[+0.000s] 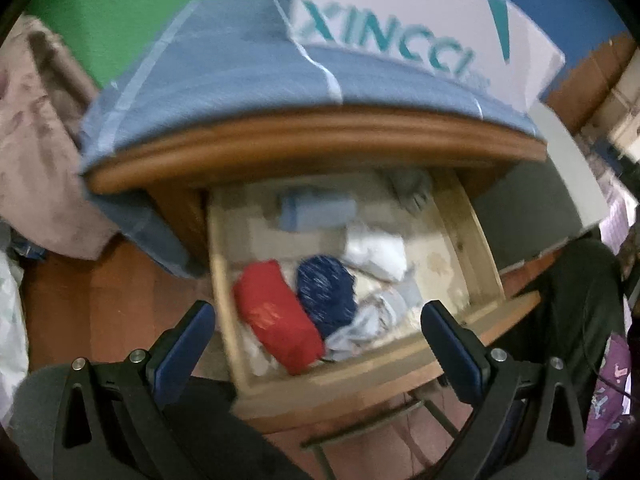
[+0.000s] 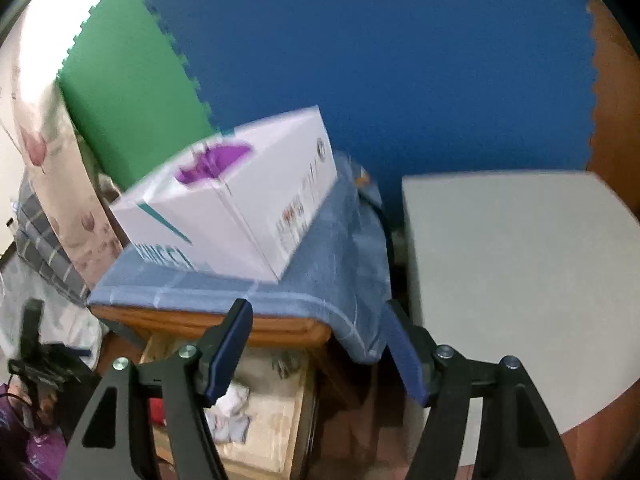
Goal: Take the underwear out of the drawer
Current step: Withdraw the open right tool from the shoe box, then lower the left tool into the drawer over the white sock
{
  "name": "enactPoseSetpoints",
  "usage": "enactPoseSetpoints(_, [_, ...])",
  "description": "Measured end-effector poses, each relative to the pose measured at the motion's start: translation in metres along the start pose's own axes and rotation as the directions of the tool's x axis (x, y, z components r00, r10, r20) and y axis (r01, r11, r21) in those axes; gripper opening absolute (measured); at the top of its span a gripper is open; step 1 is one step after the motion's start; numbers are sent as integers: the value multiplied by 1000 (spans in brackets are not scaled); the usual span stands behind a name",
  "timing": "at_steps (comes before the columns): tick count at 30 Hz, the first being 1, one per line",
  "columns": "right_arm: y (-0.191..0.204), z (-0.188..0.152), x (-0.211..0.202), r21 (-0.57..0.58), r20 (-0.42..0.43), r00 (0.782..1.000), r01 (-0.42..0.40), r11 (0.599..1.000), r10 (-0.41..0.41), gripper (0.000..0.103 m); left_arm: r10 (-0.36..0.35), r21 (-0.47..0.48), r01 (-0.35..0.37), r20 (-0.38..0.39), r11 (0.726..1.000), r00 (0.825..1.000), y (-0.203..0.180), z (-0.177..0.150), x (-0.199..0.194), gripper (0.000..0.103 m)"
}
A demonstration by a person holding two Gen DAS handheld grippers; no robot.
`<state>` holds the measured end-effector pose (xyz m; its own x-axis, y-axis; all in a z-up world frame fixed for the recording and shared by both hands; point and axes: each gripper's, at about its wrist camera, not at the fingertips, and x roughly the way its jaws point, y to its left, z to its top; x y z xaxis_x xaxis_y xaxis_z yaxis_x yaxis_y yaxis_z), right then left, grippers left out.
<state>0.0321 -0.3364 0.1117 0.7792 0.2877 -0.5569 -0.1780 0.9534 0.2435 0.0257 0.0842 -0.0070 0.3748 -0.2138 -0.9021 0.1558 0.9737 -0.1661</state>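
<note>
Both my jaws stand apart, gripping nothing | left gripper [image 1: 318,322] hovers over the open drawer [image 1: 486,240] | inside, left to right: red underwear roll [image 1: 276,316], navy roll [image 1: 326,294], white bundle [image 1: 376,252] | right gripper [image 2: 316,346] faces the nightstand's blue cloth [image 2: 320,264] and white box [image 2: 240,200]

White box [image 1: 420,20] on the nightstand: teal lettering, legible as "XINCCI", rest cut off/blurred. Right wrist view: same box [image 2: 240,208], small side print unreadable.
</note>
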Motion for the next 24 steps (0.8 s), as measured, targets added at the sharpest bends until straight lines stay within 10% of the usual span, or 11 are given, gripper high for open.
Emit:
enactPoseSetpoints(5, [4, -5, -2, -8, 3, 1000, -26, 1000, 26, 73, -83, -112, 77, -52, 991, 995, -29, 3, 38, 102])
enactPoseSetpoints(10, [3, -5, -8, 2, 31, 997, -65, 998, 65, 73, -171, -350, 140, -59, 926, 983, -48, 5, 82, 93])
enactPoseSetpoints(15, [-3, -6, -14, 31, 62, 992, -114, 993, 112, 73, -183, -546, 48, -197, 836, 963, -47, 5, 140, 34])
enactPoseSetpoints(20, [-8, -9, -22, 39, 84, 984, -163, 986, 159, 73, -147, -653, 5, -164, 758, 975, -39, 6, 156, 35])
enactPoseSetpoints(24, [-12, -10, -25, 51, 97, 978, -189, 981, 184, 73, -128, -723, -9, -135, 691, 983, -35, 8, 163, 61])
